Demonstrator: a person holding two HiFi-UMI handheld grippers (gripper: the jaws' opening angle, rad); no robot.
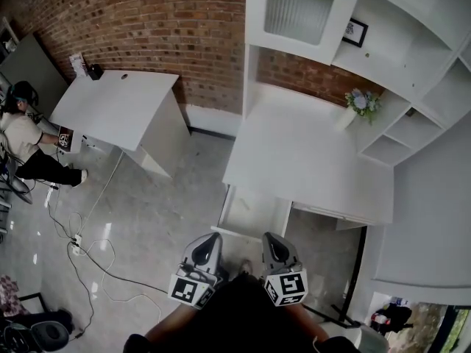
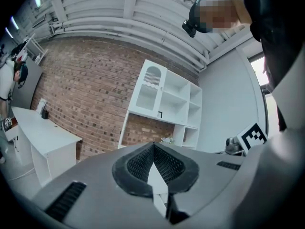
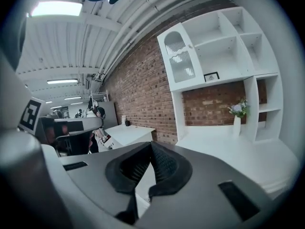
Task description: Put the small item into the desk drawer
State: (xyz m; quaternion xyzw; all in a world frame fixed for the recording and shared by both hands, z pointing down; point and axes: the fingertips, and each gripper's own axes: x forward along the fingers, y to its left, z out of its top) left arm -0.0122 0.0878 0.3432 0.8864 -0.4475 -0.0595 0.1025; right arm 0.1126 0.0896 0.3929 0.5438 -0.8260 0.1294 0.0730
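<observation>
You face a red brick wall [image 1: 184, 20]. White shelves [image 1: 412, 57] with a ribbed-glass door [image 1: 298, 6] stand on your right, a framed picture [image 1: 355, 31] and a vase of flowers [image 1: 360, 103] in them. A white table [image 1: 118, 105] stands to your left on the glossy grey floor [image 1: 147, 219], where cables [image 1: 88, 248] trail. Strip lights [image 3: 50, 7] glow on the ribbed ceiling [image 3: 95, 42] above.

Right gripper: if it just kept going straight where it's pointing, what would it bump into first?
Probably the red brick wall, just left of the white shelf unit. The shut, empty right gripper seems aimed over the corner of the white desk top, though depth is hard to judge.
</observation>
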